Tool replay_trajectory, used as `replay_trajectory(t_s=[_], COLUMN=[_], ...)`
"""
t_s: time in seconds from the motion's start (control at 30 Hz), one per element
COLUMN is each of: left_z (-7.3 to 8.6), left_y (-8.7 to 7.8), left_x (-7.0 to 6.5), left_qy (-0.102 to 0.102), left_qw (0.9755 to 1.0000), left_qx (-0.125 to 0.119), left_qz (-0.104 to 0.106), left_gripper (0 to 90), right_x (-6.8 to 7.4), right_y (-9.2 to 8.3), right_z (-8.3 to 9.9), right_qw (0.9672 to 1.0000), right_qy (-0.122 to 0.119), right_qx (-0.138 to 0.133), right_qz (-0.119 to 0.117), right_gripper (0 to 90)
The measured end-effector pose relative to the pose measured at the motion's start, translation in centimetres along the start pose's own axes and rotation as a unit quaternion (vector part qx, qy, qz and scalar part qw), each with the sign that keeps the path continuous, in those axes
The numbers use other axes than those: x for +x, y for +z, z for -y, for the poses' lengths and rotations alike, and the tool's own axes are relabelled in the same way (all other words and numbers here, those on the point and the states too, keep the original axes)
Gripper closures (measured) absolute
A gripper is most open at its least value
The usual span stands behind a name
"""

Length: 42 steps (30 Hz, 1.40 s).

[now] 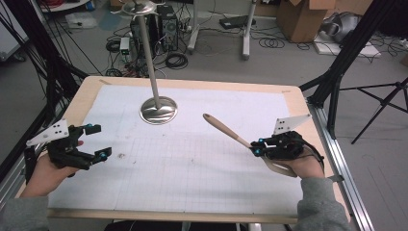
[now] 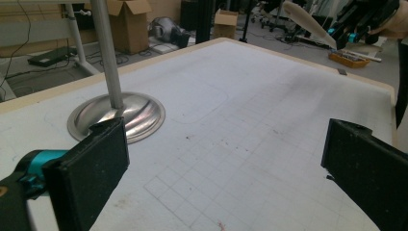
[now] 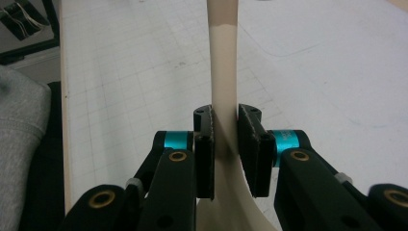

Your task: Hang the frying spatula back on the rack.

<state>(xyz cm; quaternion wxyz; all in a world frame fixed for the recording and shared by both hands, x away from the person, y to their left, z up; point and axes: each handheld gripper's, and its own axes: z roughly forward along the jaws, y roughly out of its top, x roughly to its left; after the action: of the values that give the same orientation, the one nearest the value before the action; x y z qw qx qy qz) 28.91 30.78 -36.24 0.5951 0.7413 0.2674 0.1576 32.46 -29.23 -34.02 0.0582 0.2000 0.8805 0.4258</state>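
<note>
A beige utensil with a wooden handle (image 1: pixel 226 130) hangs above the white mat, its handle pointing up and left toward the stand. My right gripper (image 1: pixel 256 147) is shut on its beige neck (image 3: pixel 223 72), and the wider beige end (image 1: pixel 280 168) sticks out below the hand. From the left gripper view the same utensil (image 2: pixel 308 21) and right gripper (image 2: pixel 353 29) appear far off at the top right. My left gripper (image 1: pixel 98 141) stays open over the mat's left edge, with nothing between its jaws (image 2: pixel 226 168).
A metal stand with a domed base (image 1: pixel 159 109) and a tall pole (image 1: pixel 146 53) rises from the back middle of the gridded mat (image 1: pixel 192 168). The wooden table edge (image 1: pixel 298 106) frames the mat. Cables, boxes and tripod legs lie on the floor beyond.
</note>
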Motion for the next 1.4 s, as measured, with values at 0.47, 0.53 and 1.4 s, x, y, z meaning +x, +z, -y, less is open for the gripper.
replay_trajectory(t_s=[0.47, 0.53, 1.4], left_z=[0.2, 0.2, 1.1], left_y=[-0.1, -0.2, -2.1], left_x=[0.0, 0.0, -0.5], left_qy=[0.001, 0.0, -0.003], left_qw=[1.0, 1.0, 0.9997], left_qx=[0.003, 0.003, 0.0], left_qz=[-0.007, -0.006, -0.024], left_gripper=[3.2, 3.2, 3.2], right_x=[-0.9, -1.1, -2.5], right_y=[0.2, 0.3, -0.2], right_z=[-2.2, -2.3, -8.6], right_qw=[0.9995, 0.9994, 0.9979], right_qy=[-0.012, -0.008, -0.046], right_qx=[-0.024, -0.027, -0.045], right_qz=[-0.019, -0.019, -0.011], right_gripper=[77.8, 77.8, 77.8])
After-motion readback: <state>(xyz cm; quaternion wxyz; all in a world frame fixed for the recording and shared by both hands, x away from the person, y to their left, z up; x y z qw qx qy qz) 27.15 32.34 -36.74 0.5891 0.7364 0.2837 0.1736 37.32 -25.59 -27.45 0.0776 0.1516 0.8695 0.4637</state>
